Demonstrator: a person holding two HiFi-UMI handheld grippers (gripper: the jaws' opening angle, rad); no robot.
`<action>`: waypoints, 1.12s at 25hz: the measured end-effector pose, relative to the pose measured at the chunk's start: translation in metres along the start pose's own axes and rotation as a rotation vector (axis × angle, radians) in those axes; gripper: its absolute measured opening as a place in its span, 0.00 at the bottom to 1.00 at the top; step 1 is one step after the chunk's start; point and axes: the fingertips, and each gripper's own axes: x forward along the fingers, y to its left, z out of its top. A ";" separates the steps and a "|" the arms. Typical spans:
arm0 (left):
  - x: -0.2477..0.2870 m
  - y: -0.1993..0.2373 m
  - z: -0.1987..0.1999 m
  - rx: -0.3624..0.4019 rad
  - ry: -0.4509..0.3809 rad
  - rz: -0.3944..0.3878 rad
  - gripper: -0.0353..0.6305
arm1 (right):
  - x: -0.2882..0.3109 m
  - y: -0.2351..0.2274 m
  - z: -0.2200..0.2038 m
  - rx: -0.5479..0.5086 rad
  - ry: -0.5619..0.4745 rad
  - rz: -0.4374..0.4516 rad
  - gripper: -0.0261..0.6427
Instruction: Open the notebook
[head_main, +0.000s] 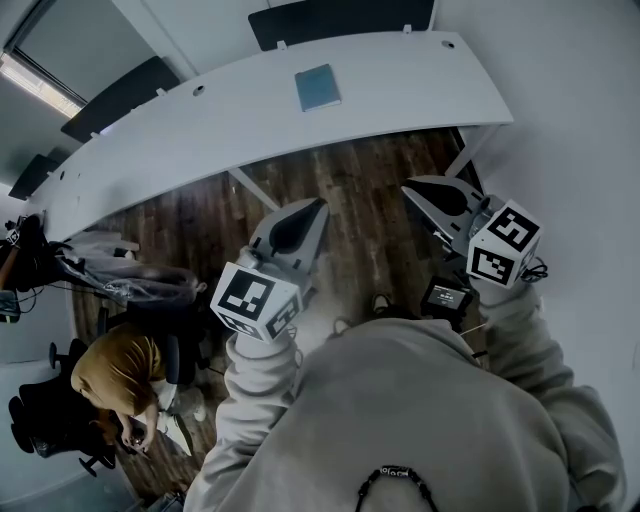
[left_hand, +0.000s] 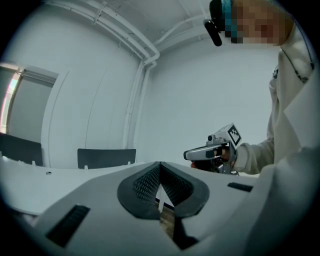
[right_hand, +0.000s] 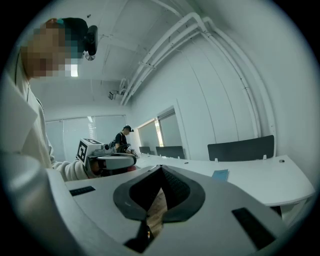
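A closed blue-grey notebook (head_main: 317, 87) lies flat on the long white table (head_main: 200, 130), near its far edge; in the right gripper view the notebook (right_hand: 220, 174) shows small on the table top. Both grippers are held in the air well short of the table, above the wooden floor. My left gripper (head_main: 322, 205) has its tips together with nothing between them, and the same tips (left_hand: 159, 164) meet in its own view. My right gripper (head_main: 406, 188) is shut too, empty, its tips (right_hand: 160, 167) touching. Each gripper sees the other beside it.
Dark chair backs (head_main: 340, 22) stand behind the table. A seated person in a mustard top (head_main: 115, 372) and black office chairs (head_main: 60, 425) are at the lower left. White walls close in on the right. Another person (right_hand: 122, 137) stands far off by the windows.
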 end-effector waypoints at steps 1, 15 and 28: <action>0.002 0.000 -0.001 0.001 0.003 0.000 0.05 | 0.000 -0.001 -0.002 -0.005 0.009 0.001 0.07; 0.011 -0.006 0.002 -0.035 -0.018 0.012 0.05 | 0.003 -0.022 -0.001 0.013 0.034 0.063 0.07; 0.016 0.002 -0.005 -0.065 -0.003 0.054 0.05 | 0.013 -0.029 -0.007 0.039 0.031 0.119 0.07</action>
